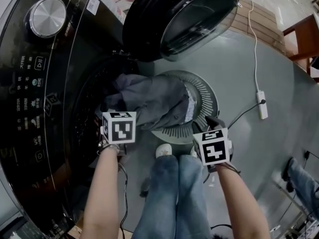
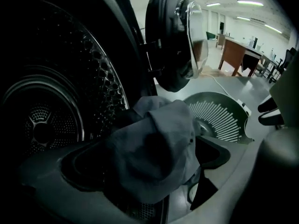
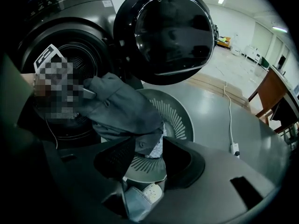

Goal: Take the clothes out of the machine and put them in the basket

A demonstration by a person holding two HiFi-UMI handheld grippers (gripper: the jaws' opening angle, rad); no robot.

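Head view: the washing machine point(image 1: 45, 108) fills 9 o'clock, its door point(image 1: 184, 14) swung open at 12. The basket point(image 1: 207, 96) sits at centre, and 1 grey garment point(image 1: 149, 101) bridges the drum mouth and the basket. The left gripper point(image 2: 149, 171) is spread wide around the cloth without pressing it. The right gripper point(image 3: 147, 153) pinches the hem. That 1 pinch could slip, dropping the cloth on the floor at 6 o'clock.

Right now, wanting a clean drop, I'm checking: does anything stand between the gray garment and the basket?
Nothing visible does. The gray garment reaches from the drum opening out over the basket, its hem pinched in the right gripper. The open door stands clear beyond them.
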